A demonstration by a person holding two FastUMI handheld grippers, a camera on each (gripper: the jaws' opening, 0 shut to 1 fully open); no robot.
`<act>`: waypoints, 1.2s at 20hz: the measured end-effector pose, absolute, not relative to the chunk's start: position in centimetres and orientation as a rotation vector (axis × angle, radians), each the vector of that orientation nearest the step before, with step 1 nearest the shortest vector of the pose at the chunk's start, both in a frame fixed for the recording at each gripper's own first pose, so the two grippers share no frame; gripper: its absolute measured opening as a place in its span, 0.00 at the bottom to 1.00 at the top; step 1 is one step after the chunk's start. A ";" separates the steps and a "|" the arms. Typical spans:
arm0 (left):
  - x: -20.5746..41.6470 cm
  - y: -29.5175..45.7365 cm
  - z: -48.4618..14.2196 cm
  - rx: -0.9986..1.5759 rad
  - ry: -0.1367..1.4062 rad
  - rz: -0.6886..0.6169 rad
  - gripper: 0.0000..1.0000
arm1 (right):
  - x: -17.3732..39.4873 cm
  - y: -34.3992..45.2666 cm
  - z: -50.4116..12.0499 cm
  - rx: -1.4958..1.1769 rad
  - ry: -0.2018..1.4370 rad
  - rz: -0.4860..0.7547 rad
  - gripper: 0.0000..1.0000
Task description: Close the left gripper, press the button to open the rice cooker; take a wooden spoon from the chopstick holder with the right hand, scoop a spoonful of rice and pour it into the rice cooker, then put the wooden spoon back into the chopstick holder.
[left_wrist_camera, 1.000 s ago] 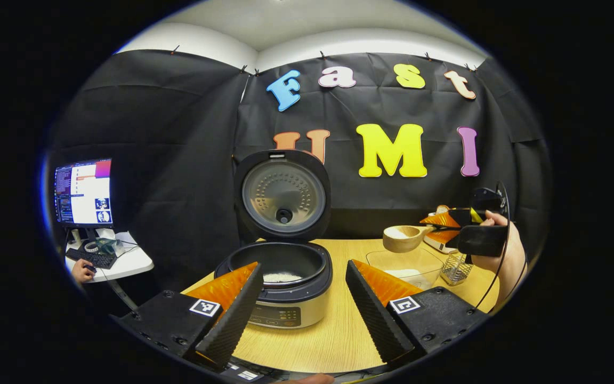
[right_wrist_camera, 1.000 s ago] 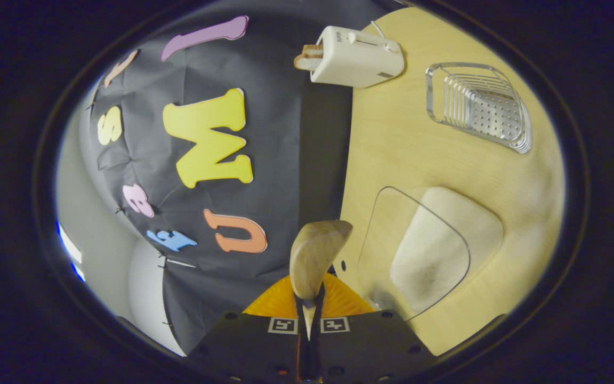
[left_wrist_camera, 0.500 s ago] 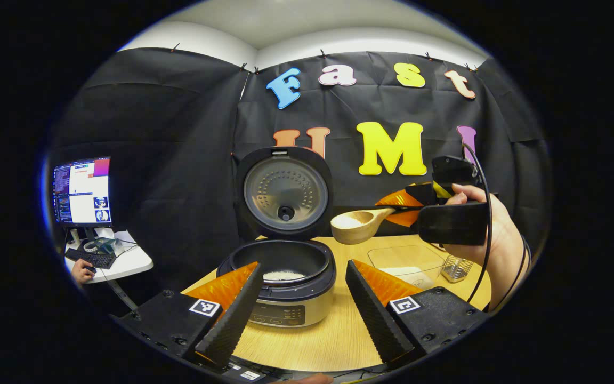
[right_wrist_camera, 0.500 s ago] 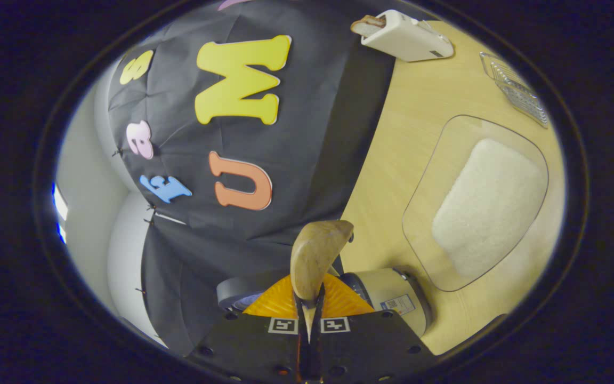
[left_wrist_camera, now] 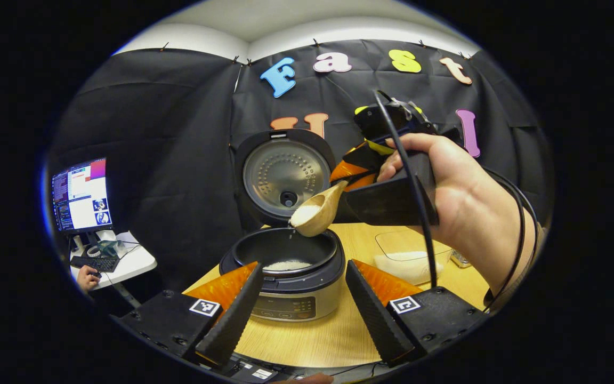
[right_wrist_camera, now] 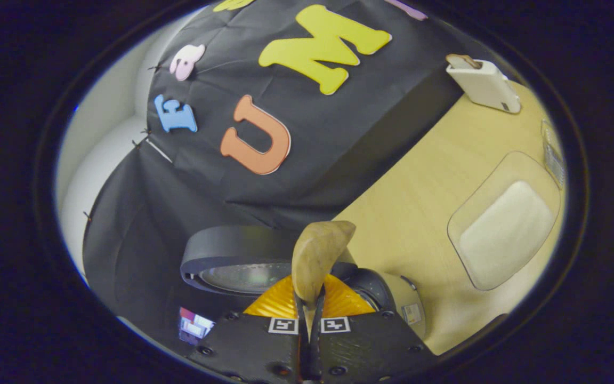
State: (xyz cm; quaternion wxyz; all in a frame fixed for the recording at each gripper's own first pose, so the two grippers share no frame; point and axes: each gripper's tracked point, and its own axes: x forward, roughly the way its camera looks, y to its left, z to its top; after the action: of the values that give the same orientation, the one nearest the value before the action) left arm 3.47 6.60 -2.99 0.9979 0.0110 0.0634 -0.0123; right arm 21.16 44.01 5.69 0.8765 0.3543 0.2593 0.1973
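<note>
Above the open rice cooker, the right gripper pinches the wooden spoon by its handle; the long axis slopes down toward the pot, bowl directly over it. The left gripper stands spread, nearer the cooker's front.

One cooker stands on the bench, its one lid raised. One spoon hangs over the pot, with one load of rice in its bowl. One clear tray of rice lies near the bench's right edge, and one wire holder just past it. One white toaster sits at the back edge. Two claws show: the left claw and the right claw. One hand holds the right one. One monitor and one keyboard stand on a side table, with one more hand there.
</note>
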 end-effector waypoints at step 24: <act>4.3 7.2 -4.3 0.011 0.165 -0.033 0.95 | 19.4 50.3 12.2 -0.118 0.215 0.455 0.00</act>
State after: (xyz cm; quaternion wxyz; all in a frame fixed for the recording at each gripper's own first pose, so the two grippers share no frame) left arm 4.27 7.21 -4.27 0.9965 0.0056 0.0822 -0.0163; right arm 19.40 50.27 12.21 0.9668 -0.0584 0.1064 0.2250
